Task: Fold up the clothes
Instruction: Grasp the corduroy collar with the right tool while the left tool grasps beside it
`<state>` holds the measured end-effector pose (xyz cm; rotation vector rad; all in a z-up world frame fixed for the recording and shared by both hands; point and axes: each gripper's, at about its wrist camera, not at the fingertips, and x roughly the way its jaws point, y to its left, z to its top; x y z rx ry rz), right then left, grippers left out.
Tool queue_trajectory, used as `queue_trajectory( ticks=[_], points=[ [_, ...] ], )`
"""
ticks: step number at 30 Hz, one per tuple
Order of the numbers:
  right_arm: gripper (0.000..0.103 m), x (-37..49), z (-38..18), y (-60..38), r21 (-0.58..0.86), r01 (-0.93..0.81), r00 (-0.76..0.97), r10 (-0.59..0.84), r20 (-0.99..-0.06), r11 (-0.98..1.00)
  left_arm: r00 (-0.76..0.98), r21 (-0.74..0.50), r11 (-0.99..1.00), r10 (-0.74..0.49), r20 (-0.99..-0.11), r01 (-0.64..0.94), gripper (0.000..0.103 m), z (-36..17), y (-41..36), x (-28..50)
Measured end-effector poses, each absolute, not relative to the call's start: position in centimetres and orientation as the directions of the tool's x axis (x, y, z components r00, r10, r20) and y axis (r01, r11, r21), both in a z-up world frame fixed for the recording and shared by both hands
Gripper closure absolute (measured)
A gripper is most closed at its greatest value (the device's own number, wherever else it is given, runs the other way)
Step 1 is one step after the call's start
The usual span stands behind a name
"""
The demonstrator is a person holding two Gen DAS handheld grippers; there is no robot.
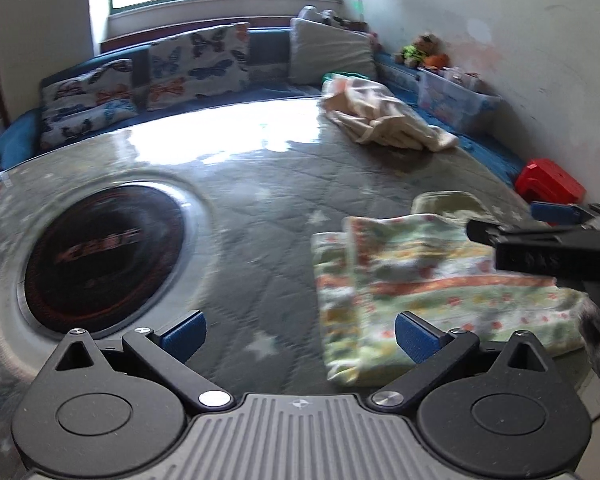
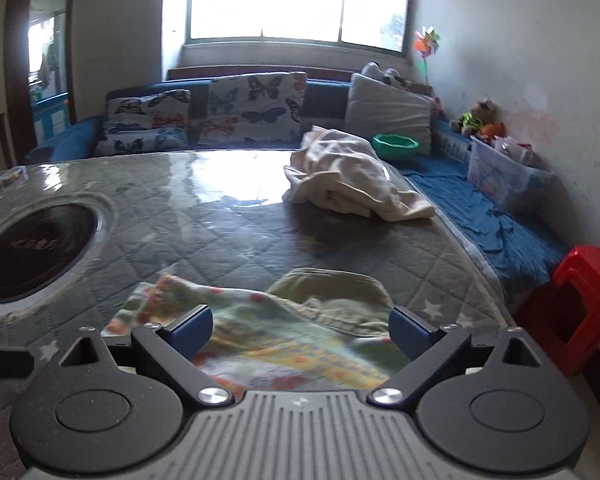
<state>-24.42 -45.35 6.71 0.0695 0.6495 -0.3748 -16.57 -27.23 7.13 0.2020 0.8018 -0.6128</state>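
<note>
A folded floral garment in pale green with orange bands lies on the glass-topped table, on top of an olive-green garment. My left gripper is open and empty, just left of the floral garment's near edge. My right gripper is open, low over the floral garment, with the olive garment just beyond. The right gripper also shows in the left wrist view. A crumpled cream garment lies at the table's far right; it shows in the right wrist view too.
A round built-in cooktop sits in the table at the left. A blue sofa with butterfly cushions runs behind. A red plastic stool, a clear storage box and a green bowl stand at the right.
</note>
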Motion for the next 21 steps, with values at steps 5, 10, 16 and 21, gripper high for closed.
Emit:
queue_trajectory(
  ticks=[5,10,16,21],
  points=[
    [0.015,-23.9,6.2,-48.3,-0.036,0.412,0.708,-0.345,-0.617,0.910,0.500,-0.085,0.792,-0.460,-0.734,0.605,0.021,6.8,-30.3,-14.4],
    [0.023,-23.3,5.3,-51.0,-0.010,0.447,0.682,-0.348,-0.643,0.894,0.507,-0.056,0.778,-0.460,-0.729,0.625,0.026,6.0,-33.7,-11.8],
    [0.029,-22.8,4.2,-53.5,0.035,0.461,0.670,-0.322,-0.669,0.887,0.436,-0.089,0.684,-0.554,-0.710,0.725,0.015,5.1,-37.7,-10.1],
    [0.038,-23.0,3.5,-55.2,0.101,0.454,0.673,-0.266,-0.691,0.885,0.404,-0.035,0.601,-0.577,-0.710,0.798,0.016,4.0,-41.4,-10.3]
  ],
)
